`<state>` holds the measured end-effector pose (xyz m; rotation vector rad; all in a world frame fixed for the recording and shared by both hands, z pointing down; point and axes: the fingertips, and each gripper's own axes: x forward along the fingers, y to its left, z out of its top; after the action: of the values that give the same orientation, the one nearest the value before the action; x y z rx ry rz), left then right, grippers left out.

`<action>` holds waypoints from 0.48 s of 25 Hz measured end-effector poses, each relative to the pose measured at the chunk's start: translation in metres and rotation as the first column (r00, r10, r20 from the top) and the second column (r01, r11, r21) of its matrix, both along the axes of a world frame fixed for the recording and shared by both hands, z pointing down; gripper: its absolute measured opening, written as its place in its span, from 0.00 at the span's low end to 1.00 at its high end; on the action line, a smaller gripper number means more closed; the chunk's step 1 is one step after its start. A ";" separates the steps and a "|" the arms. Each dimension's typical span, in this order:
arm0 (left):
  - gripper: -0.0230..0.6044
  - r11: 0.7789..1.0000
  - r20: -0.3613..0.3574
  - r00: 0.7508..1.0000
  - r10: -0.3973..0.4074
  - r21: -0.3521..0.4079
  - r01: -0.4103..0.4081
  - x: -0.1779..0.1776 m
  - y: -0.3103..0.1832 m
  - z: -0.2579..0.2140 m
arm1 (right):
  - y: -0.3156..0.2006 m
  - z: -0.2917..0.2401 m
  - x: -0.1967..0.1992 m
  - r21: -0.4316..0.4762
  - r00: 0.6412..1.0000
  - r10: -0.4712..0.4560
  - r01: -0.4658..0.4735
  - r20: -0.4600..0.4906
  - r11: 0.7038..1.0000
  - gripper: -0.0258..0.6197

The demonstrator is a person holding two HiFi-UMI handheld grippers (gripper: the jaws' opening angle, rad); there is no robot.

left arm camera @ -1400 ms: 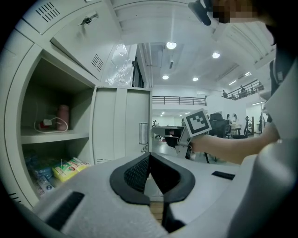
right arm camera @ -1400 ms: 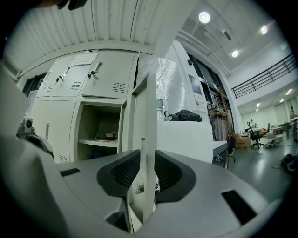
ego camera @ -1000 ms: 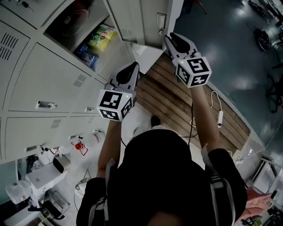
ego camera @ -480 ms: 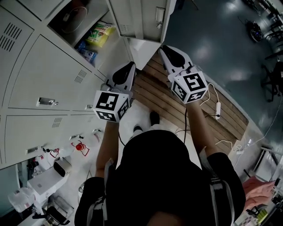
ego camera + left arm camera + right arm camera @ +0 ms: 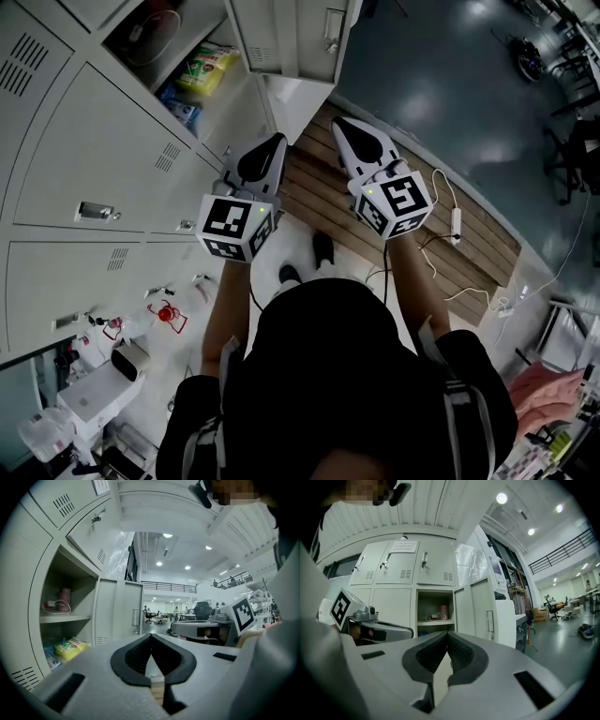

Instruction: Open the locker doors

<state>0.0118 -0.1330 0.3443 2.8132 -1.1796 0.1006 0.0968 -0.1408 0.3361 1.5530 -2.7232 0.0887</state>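
The grey lockers fill the left of the head view. One compartment (image 5: 178,56) stands open, its door (image 5: 291,37) swung out, with a yellow-green packet (image 5: 211,70) on the lower shelf. My right gripper (image 5: 339,124) hangs just below that door, apart from it; its jaws have just been closing and are shut with nothing between them. In the right gripper view the right gripper (image 5: 447,633) faces the open compartment (image 5: 435,611) and its door (image 5: 483,616). My left gripper (image 5: 277,141) is beside it, shut and empty; in its own view the left gripper (image 5: 151,635) points past the door (image 5: 119,616).
Closed locker doors (image 5: 103,169) with a handle (image 5: 97,212) lie left of my left gripper. A wooden platform (image 5: 412,225) and a white cable with a power strip (image 5: 457,220) are underfoot. Equipment and a red object (image 5: 167,312) crowd the lower left.
My right gripper has drawn back from the open door's handle edge, toward me and leftwards. The left gripper has shifted only slightly. The open door now sits higher in the view.
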 end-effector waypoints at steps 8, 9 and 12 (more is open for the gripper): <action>0.06 1.000 0.006 1.000 0.014 0.003 -0.014 -0.004 0.009 0.003 | 0.013 0.004 -0.008 -0.012 1.000 0.000 0.000 0.012 1.000 0.05; 0.06 1.000 0.006 1.000 0.015 0.002 -0.015 -0.004 0.009 0.003 | 0.014 0.005 -0.008 -0.015 1.000 0.001 -0.001 0.015 1.000 0.05; 0.06 1.000 0.004 1.000 0.012 0.000 -0.012 -0.006 0.009 0.003 | 0.014 0.007 -0.009 -0.022 1.000 0.004 -0.004 0.020 1.000 0.05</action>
<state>0.0056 -0.1238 0.3470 2.8218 -1.1635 0.1064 0.0878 -0.1266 0.3427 1.5608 -2.7244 0.1337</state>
